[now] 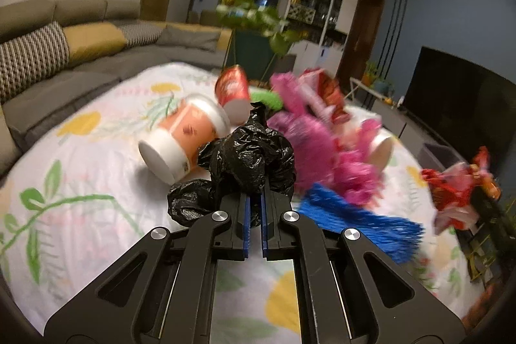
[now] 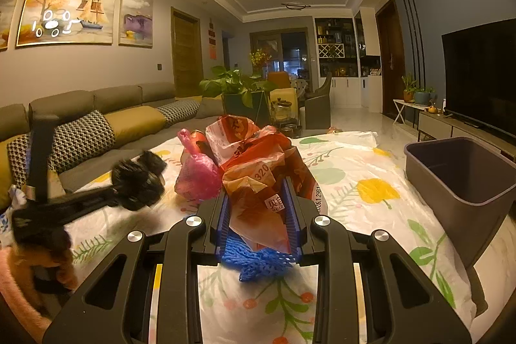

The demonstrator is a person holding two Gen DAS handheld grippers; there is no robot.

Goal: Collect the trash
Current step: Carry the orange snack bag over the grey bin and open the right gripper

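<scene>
Both tongs are clamped on trash: the left tongs (image 1: 254,199) pinch a crumpled black bag (image 1: 248,160), the right tongs (image 2: 259,202) grip an orange bag (image 2: 258,176) with blue netting (image 2: 254,260) — probably bound for the grey bin (image 2: 458,179) to their right. Ahead lie cups (image 1: 183,137) and pink scraps (image 1: 309,134) on a flowered tabletop (image 2: 361,215) — sofa (image 2: 106,108) left, television (image 2: 480,73) right.
</scene>
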